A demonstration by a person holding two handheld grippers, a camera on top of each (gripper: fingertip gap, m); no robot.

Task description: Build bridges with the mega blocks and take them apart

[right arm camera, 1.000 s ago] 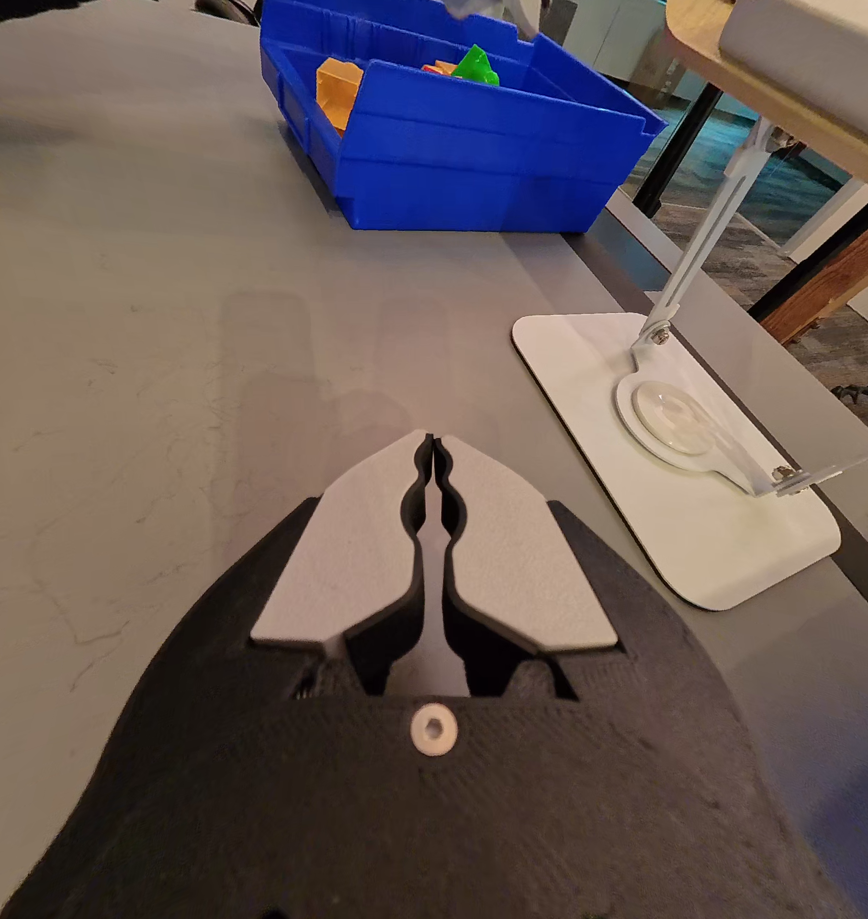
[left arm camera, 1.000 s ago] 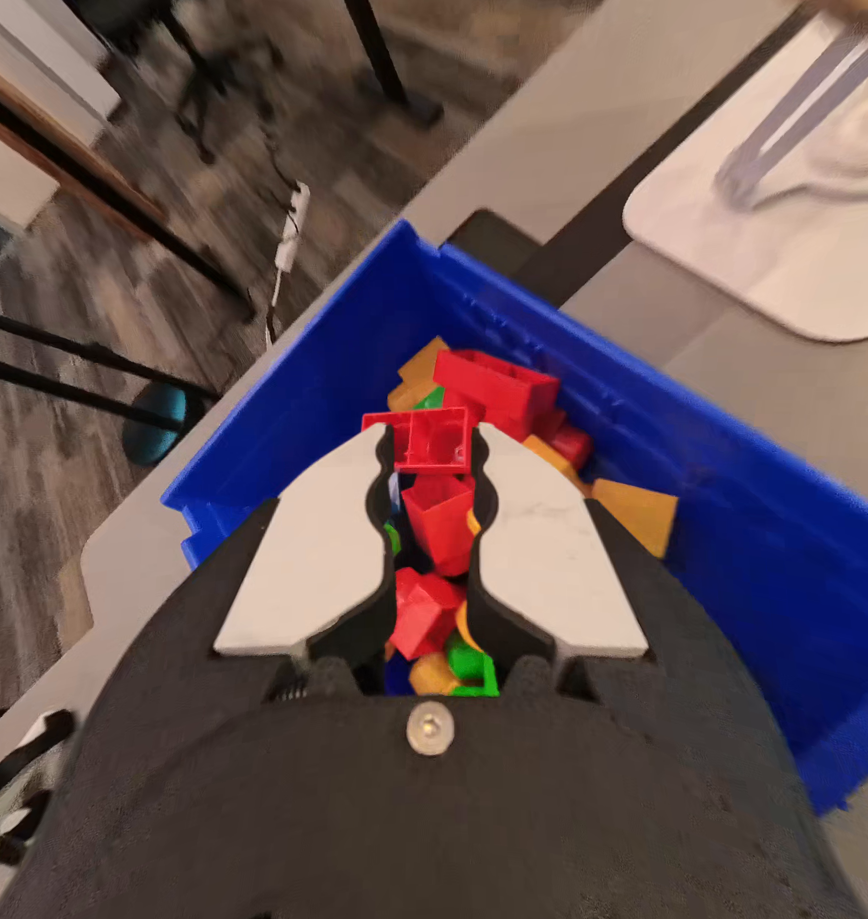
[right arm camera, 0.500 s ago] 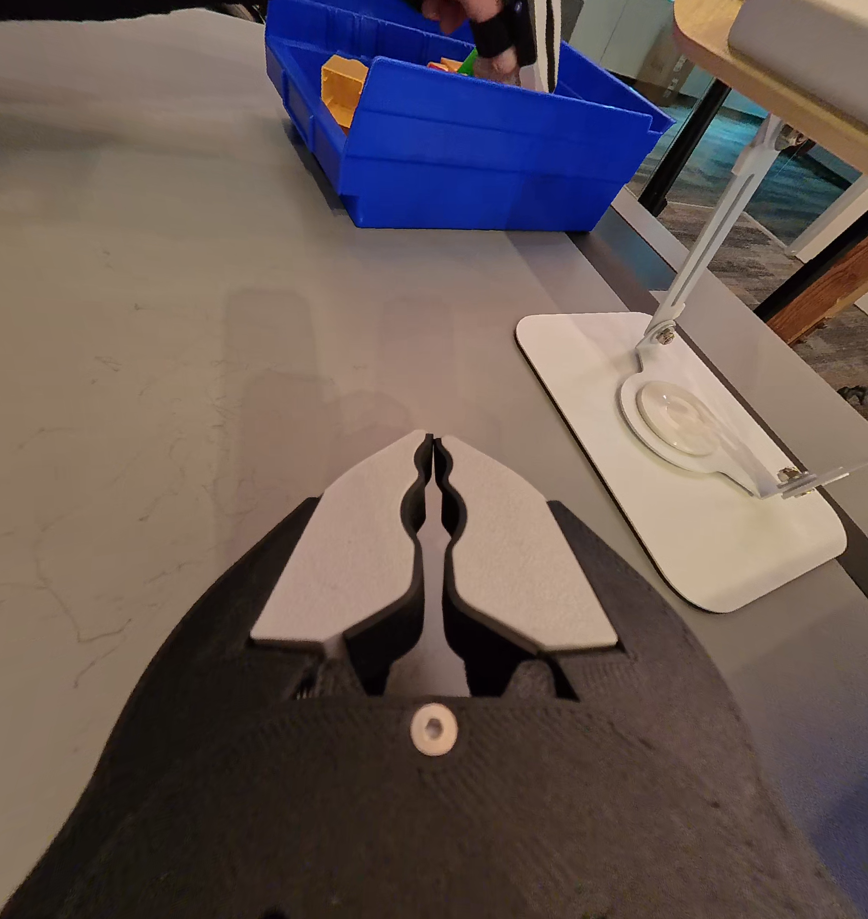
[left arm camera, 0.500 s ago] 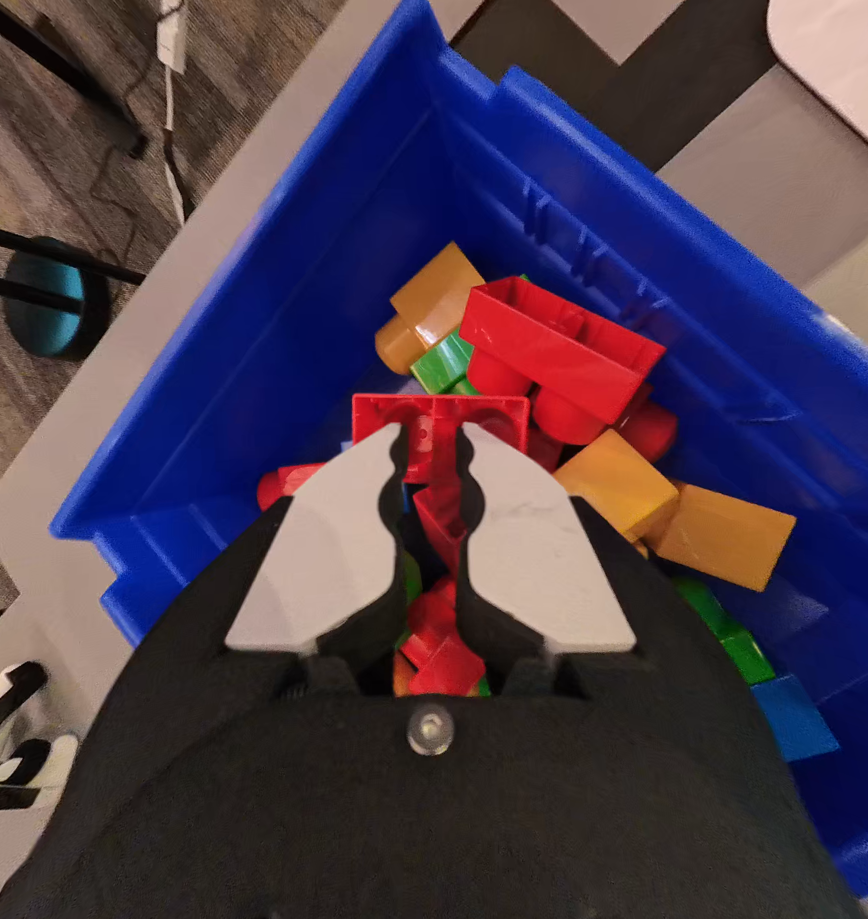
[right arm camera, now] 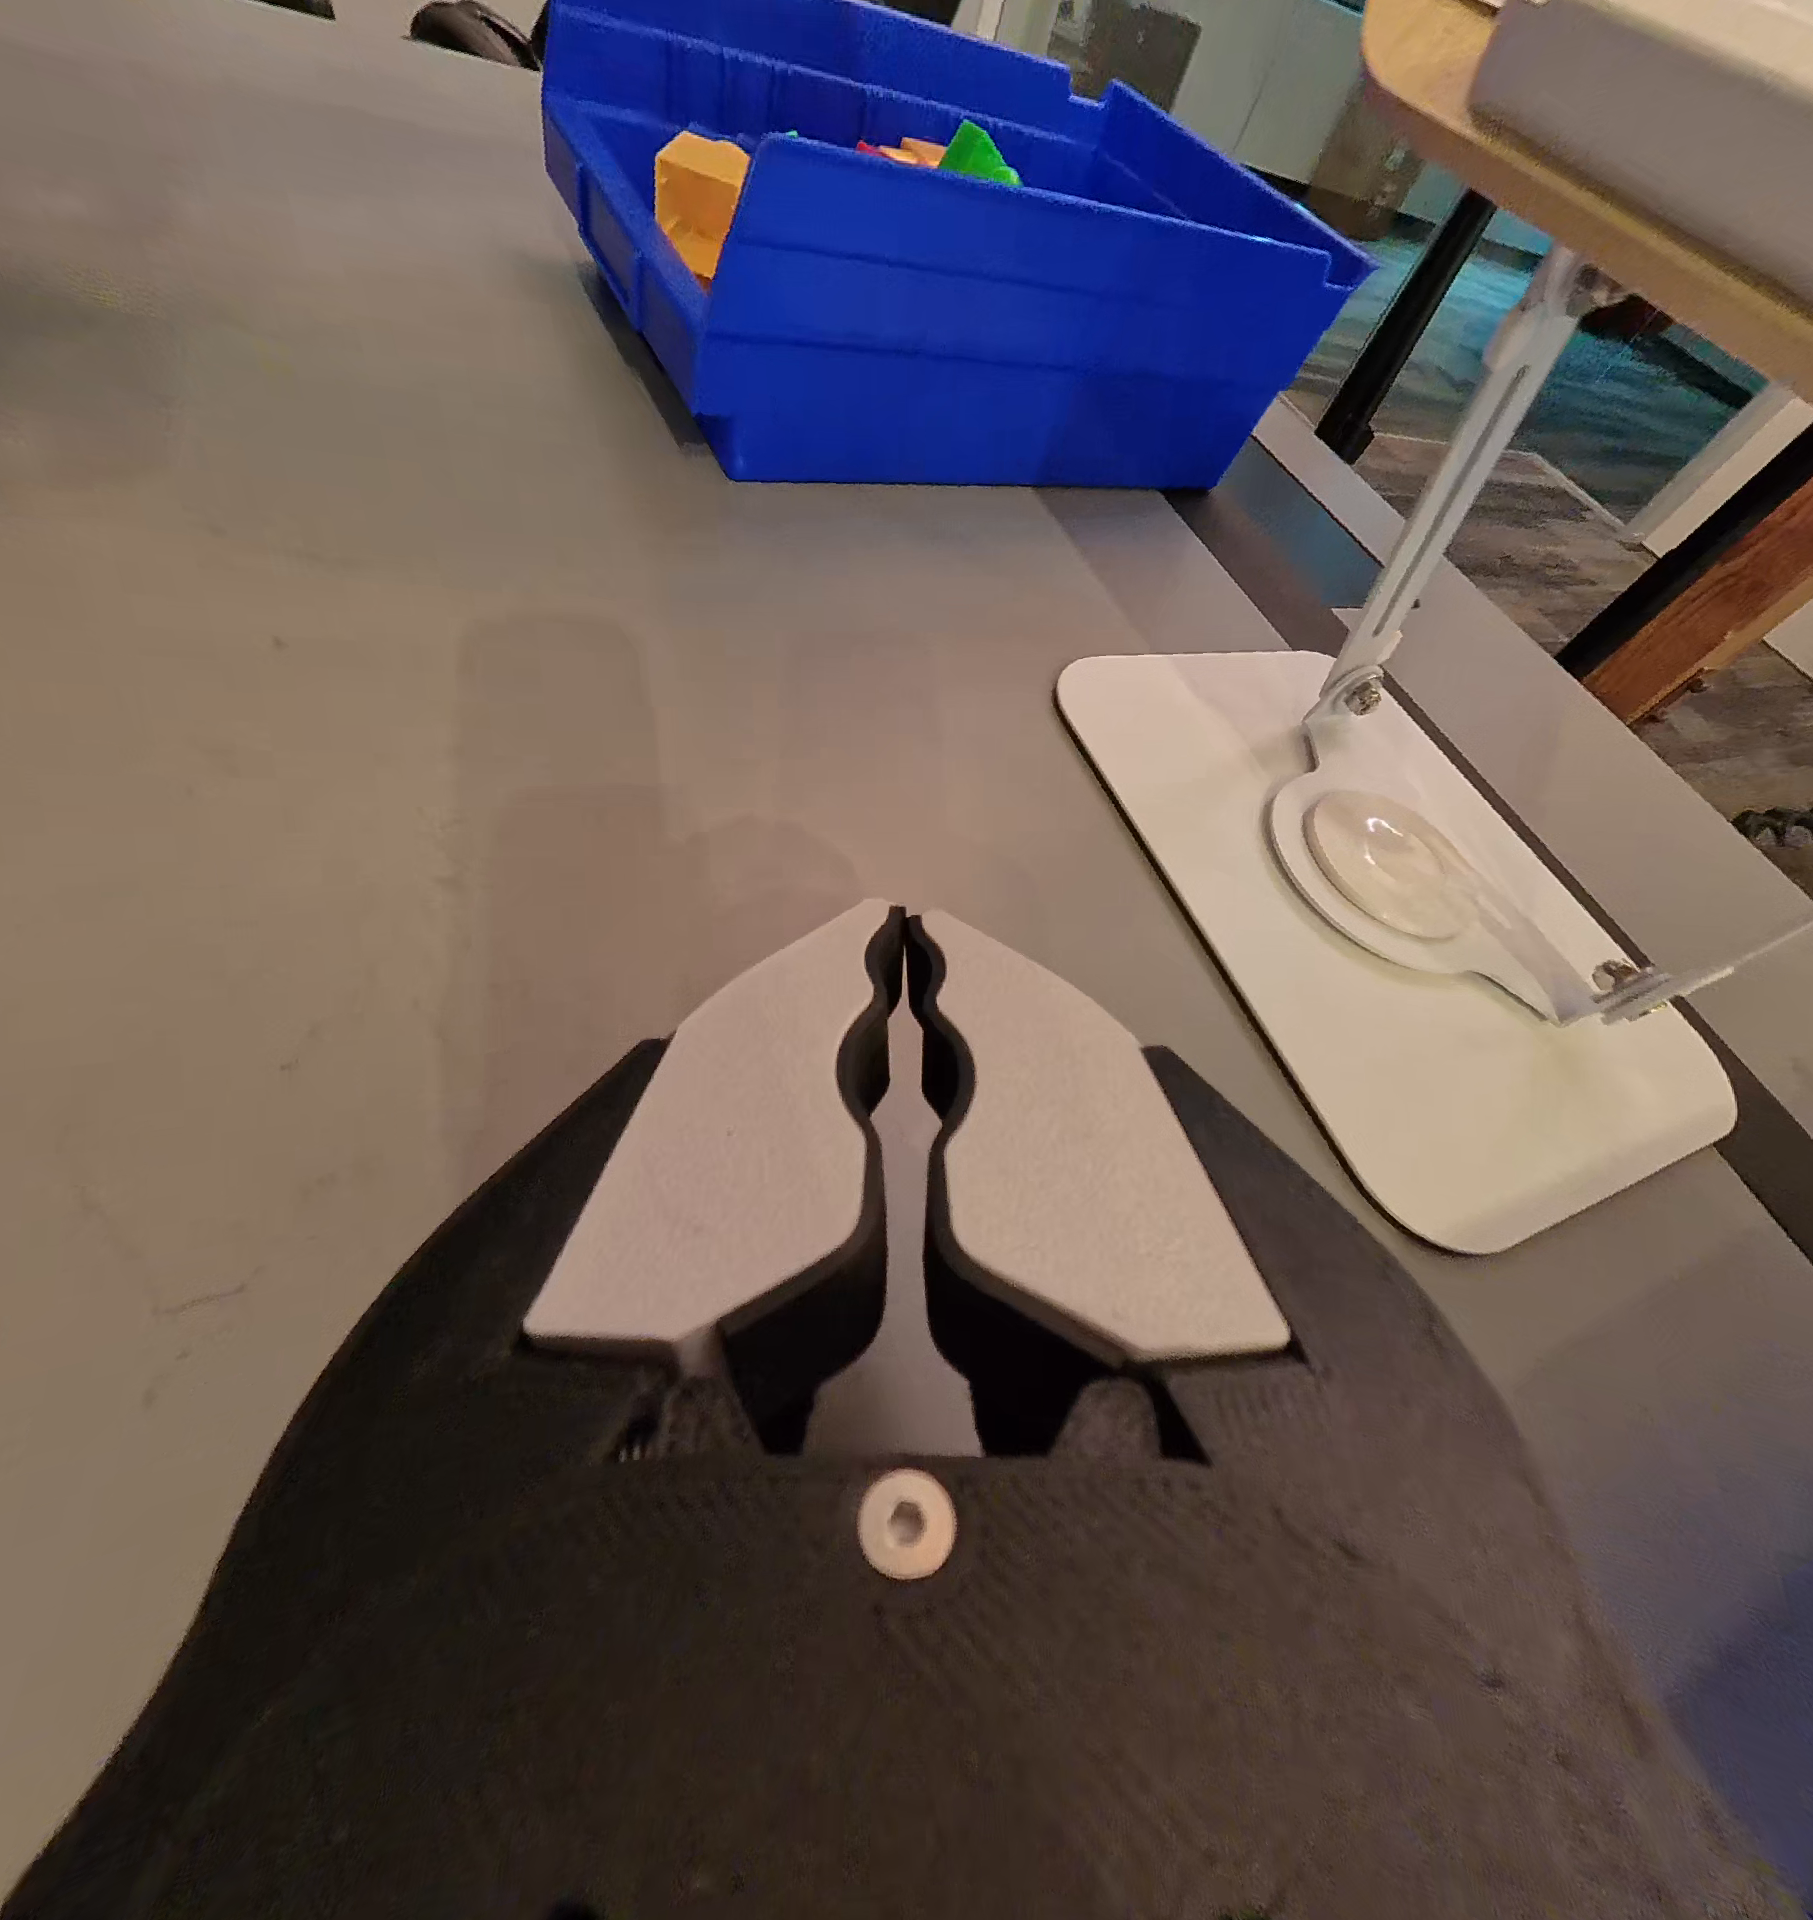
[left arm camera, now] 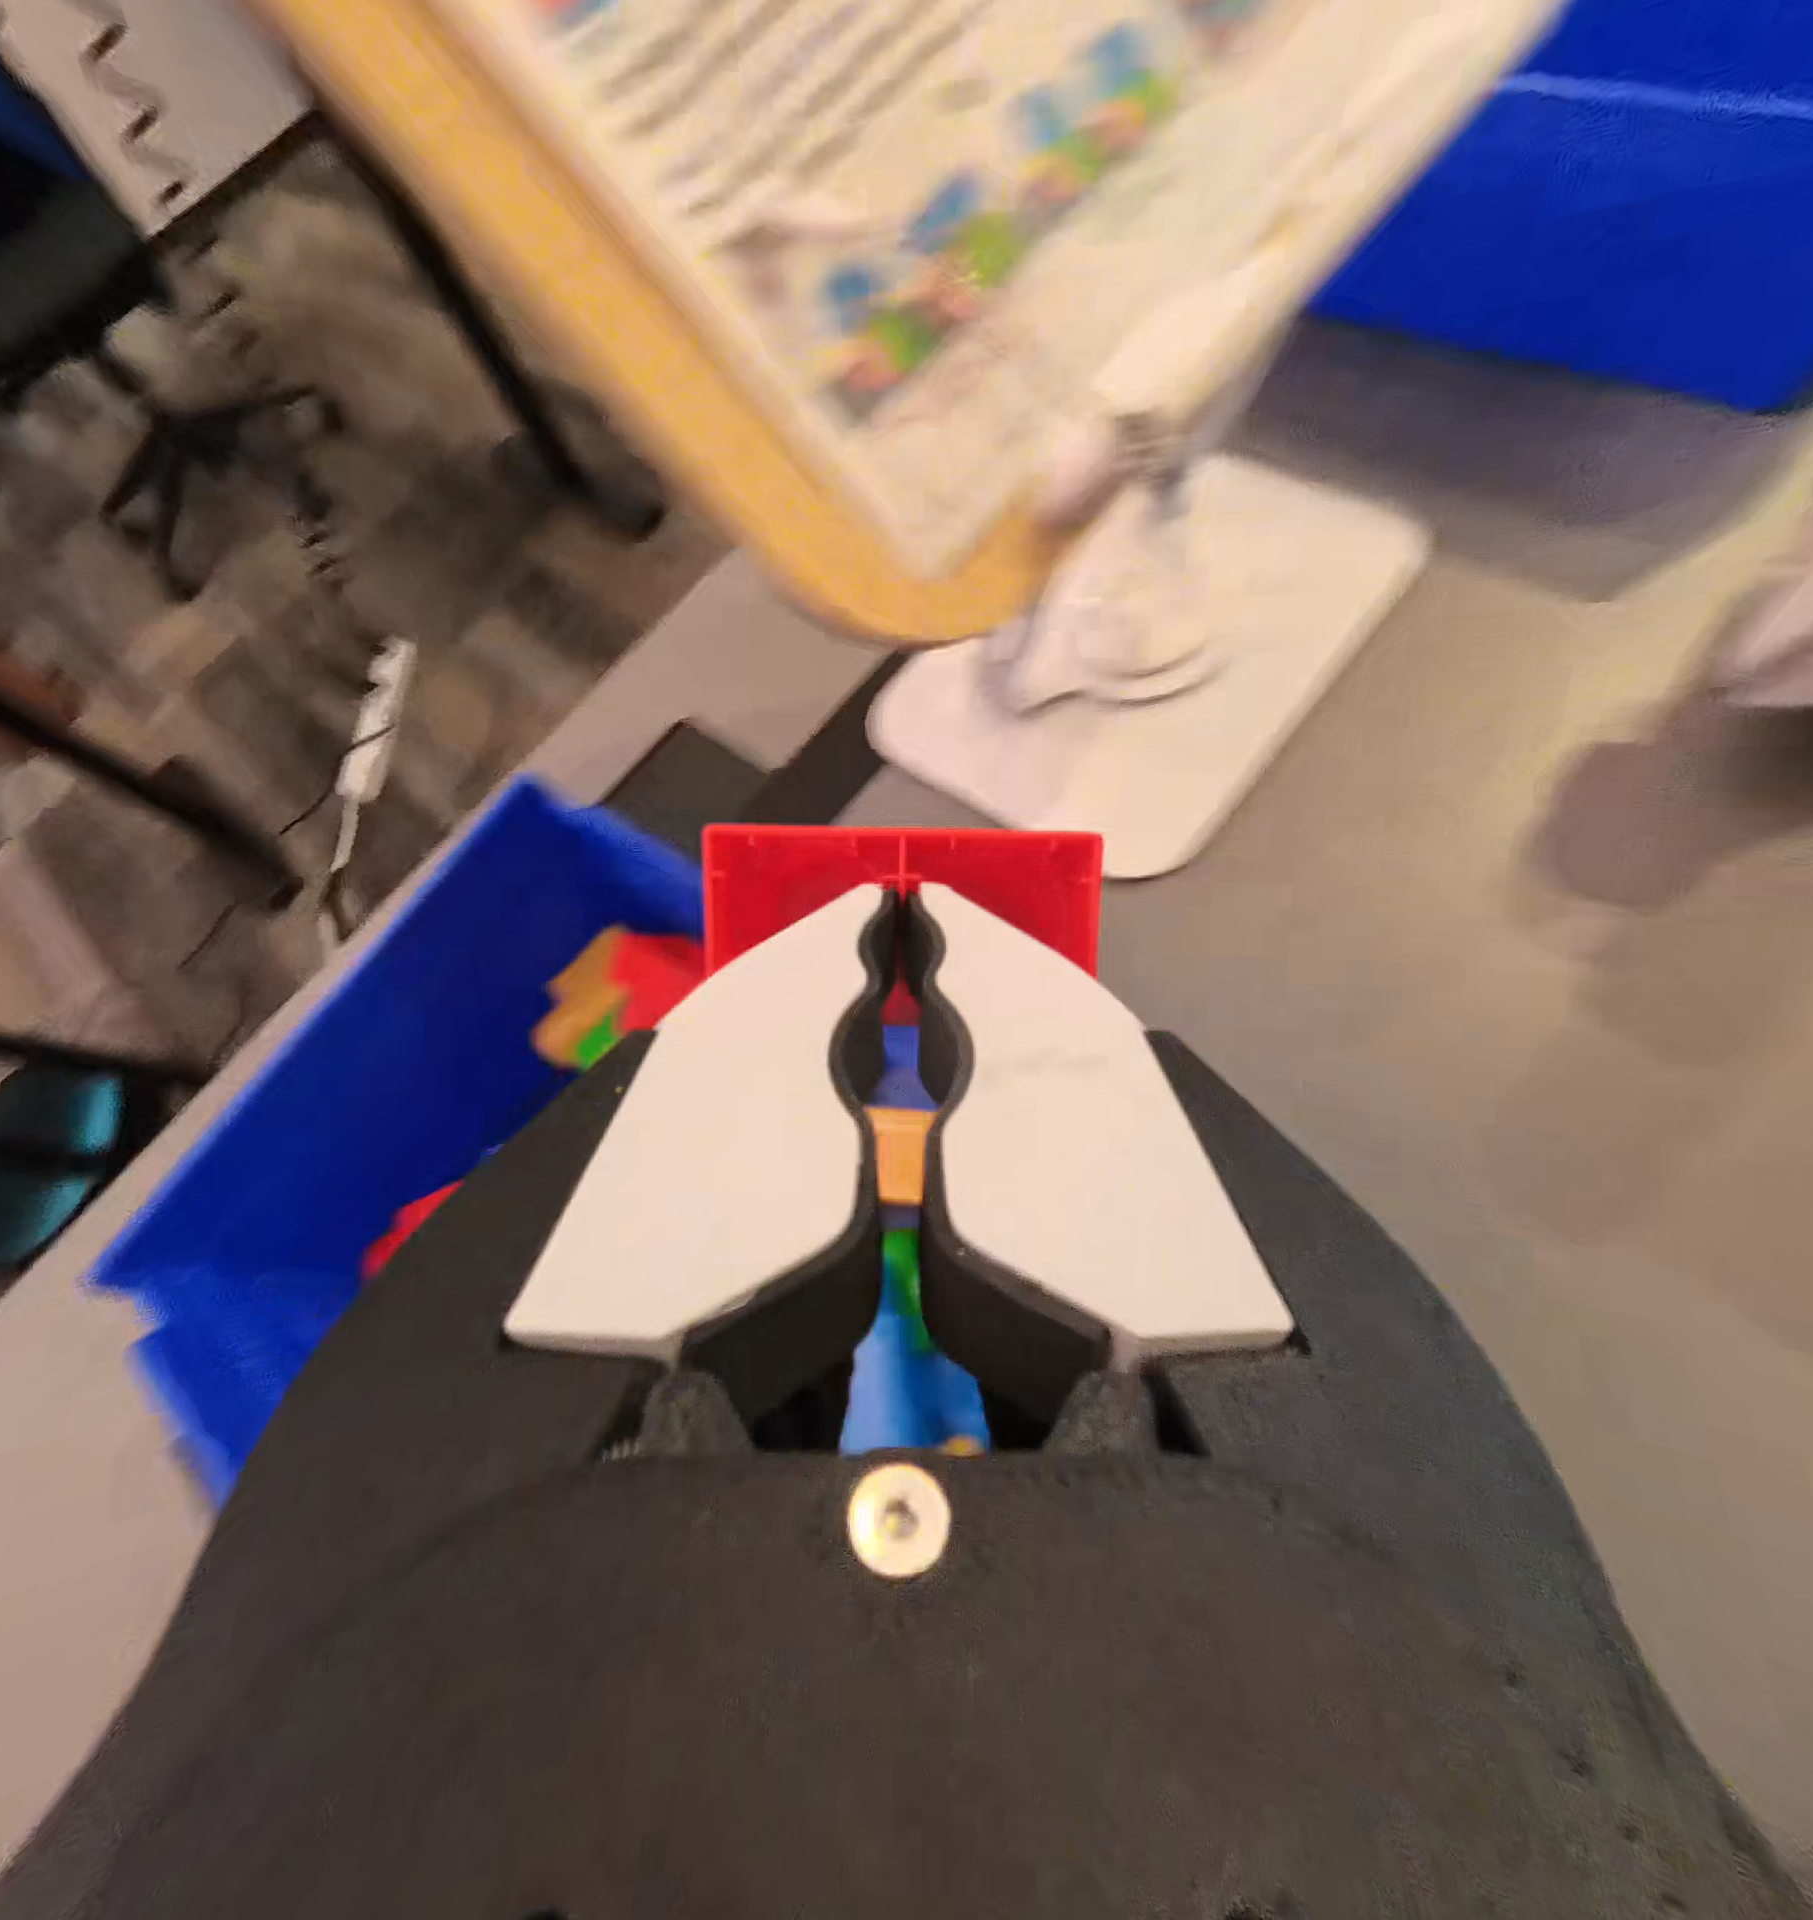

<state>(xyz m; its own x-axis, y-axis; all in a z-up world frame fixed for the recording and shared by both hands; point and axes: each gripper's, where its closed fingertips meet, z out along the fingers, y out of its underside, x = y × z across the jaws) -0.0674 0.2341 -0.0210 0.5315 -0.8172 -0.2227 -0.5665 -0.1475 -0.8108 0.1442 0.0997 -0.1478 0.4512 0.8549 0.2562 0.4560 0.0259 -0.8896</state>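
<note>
In the left wrist view my left gripper (left arm camera: pixel 900 899) is shut on the thin inner rib of a red mega block (left arm camera: pixel 777 883), whose hollow underside faces the camera. It holds the block above the near edge of the blue bin (left arm camera: pixel 382 1039), where more red, orange and green blocks (left arm camera: pixel 611 987) lie. In the right wrist view my right gripper (right arm camera: pixel 904 920) is shut with nothing between its pads, low over the grey table (right arm camera: pixel 362 727). The blue bin (right arm camera: pixel 985 343) with orange and green blocks stands farther ahead of it.
A white stand base (right arm camera: pixel 1401 1091) with a slanted metal arm sits on the table to the right; it also shows blurred in the left wrist view (left arm camera: pixel 1245 675). A wooden board with a colourful sheet (left arm camera: pixel 777 312) hangs above. The table edge runs along the right side. My hands' fingertips stand some 30 cm from each other.
My left gripper's pads closed on the red block's rib inside the bin and lifted the block up and out. The right gripper stayed shut and hardly moved.
</note>
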